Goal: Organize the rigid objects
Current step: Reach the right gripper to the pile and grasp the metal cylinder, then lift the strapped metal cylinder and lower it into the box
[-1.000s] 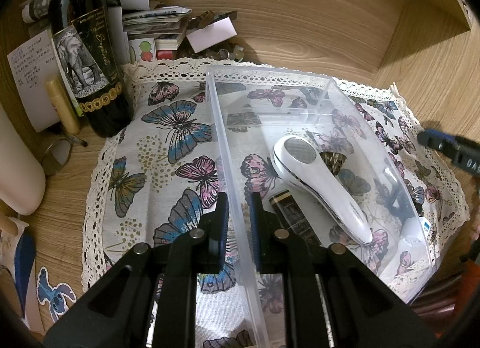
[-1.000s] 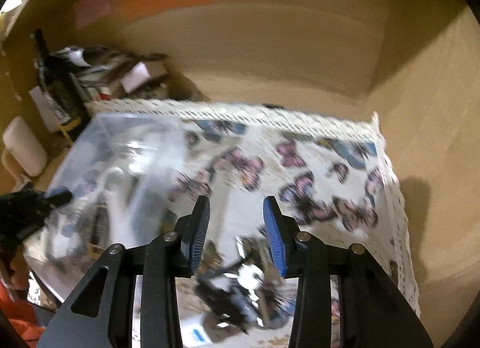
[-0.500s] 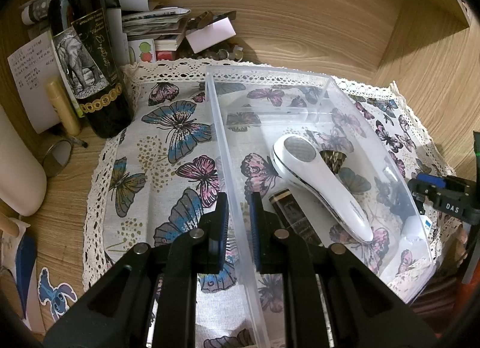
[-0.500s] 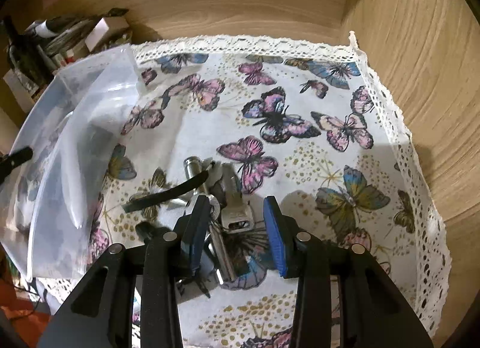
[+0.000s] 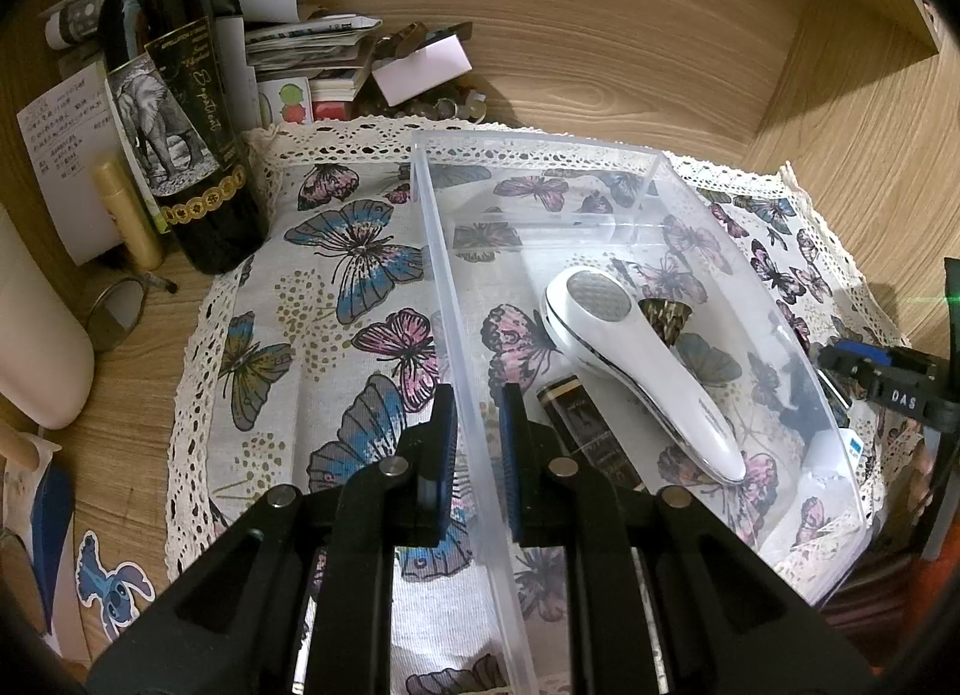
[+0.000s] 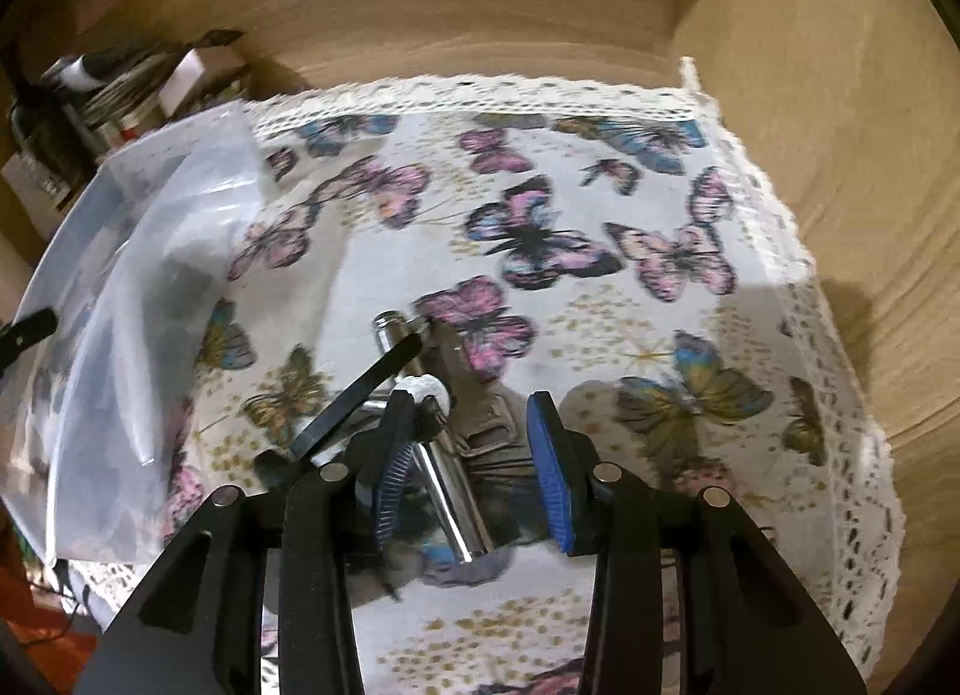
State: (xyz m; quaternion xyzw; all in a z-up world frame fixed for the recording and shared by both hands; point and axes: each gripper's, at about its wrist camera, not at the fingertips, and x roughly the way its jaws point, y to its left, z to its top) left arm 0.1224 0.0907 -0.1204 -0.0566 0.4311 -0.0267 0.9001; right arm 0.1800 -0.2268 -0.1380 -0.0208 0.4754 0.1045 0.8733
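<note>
Left wrist: left claw (image 5: pixel 477 443) pinching clear bin (image 5: pixel 444 275) wall, lint shaver (image 5: pixel 636 359) inside. Right claw (image 6: pixel 471 455) wide over metal keychain bunch (image 6: pixel 444 455).

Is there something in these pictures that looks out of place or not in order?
Yes. A bunch of metal pieces with a black strap lies loose on the butterfly cloth, outside the clear bin. The white handheld device already lies inside the bin. The right gripper is open over the bunch.

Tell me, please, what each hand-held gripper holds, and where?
Left hand-held gripper grips the clear bin by its left wall; right hand-held gripper is open, holding nothing.
</note>
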